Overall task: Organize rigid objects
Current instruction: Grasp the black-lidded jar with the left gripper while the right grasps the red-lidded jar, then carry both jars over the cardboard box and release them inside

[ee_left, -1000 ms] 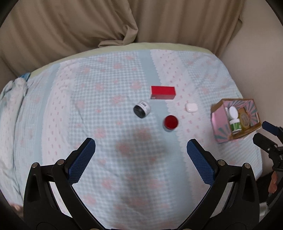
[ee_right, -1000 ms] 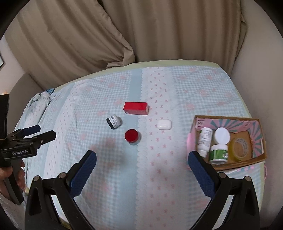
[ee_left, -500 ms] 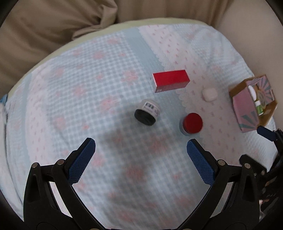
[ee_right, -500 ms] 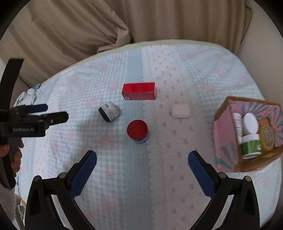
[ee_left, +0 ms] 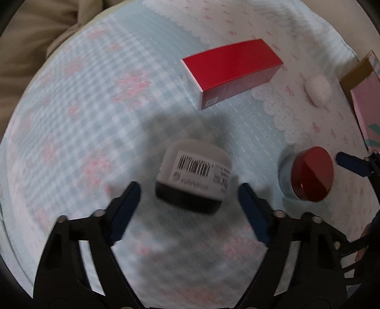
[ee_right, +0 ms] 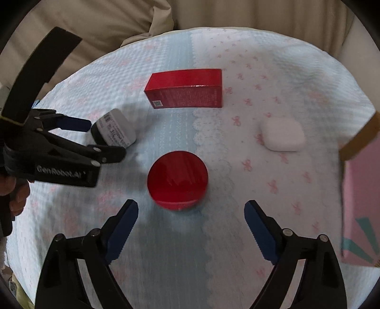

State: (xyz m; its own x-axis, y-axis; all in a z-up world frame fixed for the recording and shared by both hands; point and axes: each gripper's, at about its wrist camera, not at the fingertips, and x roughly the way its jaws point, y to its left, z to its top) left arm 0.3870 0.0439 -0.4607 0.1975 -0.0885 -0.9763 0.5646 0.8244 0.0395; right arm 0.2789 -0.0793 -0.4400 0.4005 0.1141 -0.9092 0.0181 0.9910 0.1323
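Observation:
A white jar with a black lid and a barcode (ee_left: 193,177) lies on its side on the checked cloth. My left gripper (ee_left: 187,204) is open, its fingers either side of the jar's lid end without touching it. It also shows in the right wrist view (ee_right: 95,136) beside the jar (ee_right: 115,130). A red-lidded jar (ee_right: 177,179) stands upright just ahead of my open right gripper (ee_right: 190,224). It shows at the right of the left wrist view (ee_left: 308,177). A red box (ee_right: 186,89) and a white case (ee_right: 281,134) lie further back.
A pink cardboard box (ee_right: 361,190) stands at the right edge of the bed, also seen in the left wrist view (ee_left: 367,95). Beige curtain folds (ee_right: 118,21) hang behind the bed. The right gripper's fingertip (ee_left: 351,162) reaches in beside the red-lidded jar.
Both grippers have moved forward and down. The left one has closed in on the barcode jar, the right one on the red-lidded jar. Both stay open.

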